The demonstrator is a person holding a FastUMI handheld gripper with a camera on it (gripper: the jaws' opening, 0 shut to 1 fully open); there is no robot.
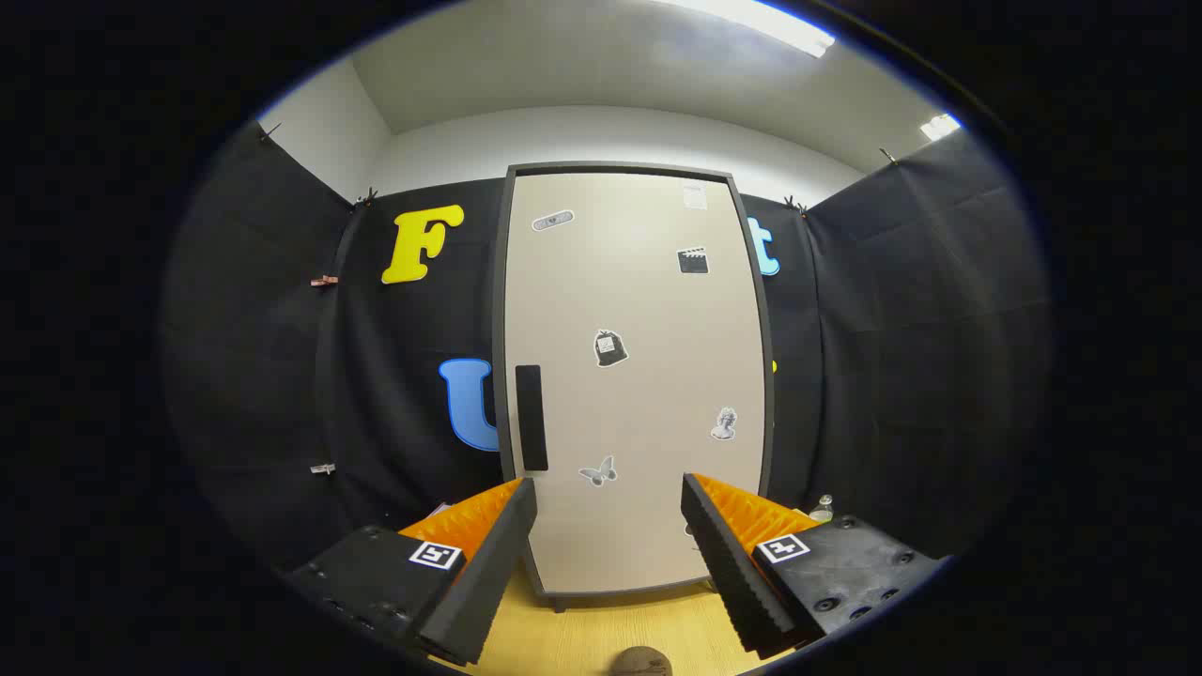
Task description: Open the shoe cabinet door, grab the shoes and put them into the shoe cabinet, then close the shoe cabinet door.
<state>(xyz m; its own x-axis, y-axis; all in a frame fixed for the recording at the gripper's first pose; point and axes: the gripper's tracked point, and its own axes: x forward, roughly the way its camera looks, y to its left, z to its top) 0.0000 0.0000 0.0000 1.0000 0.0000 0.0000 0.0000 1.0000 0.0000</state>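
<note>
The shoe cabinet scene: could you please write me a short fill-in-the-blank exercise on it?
1. The shoe cabinet door is ____.
2. The tool has its fingers ____, holding nothing.
3. The dark handle sits near the door's ____ edge.
4. The butterfly sticker lies ____ the handle's top.

Missing words: closed; open; left; below
</note>
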